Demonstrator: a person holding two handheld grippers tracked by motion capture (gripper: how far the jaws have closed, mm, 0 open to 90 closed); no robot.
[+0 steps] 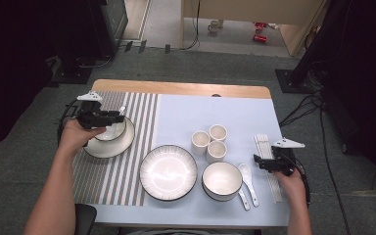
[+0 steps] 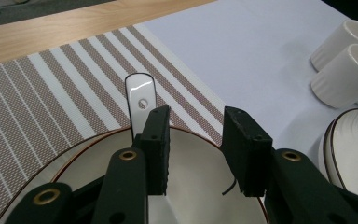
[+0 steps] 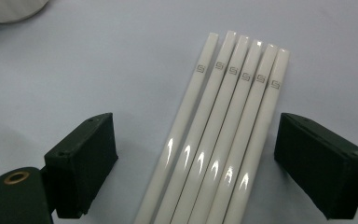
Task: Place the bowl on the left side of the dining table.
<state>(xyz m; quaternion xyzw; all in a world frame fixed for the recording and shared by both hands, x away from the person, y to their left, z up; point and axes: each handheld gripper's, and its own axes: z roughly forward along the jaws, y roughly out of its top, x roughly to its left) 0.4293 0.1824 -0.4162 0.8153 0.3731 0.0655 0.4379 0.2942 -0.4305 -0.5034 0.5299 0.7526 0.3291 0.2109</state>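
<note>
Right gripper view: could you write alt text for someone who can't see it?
Six white chopsticks lie side by side on a pale blue mat, each stamped with a small square logo near its end. The right gripper has its two black jaws wide open, one on either side of the bundle, touching none of them.

Both tongs, left (image 1: 119, 116) and right (image 1: 256, 159), are showing black bodies, brass-ringed screws, grey triangular plates, trailing black cables; forearms bare.

three cups (image 1: 209, 140), ribbed plate (image 1: 168, 172), striped placemat (image 1: 111, 176)
</note>
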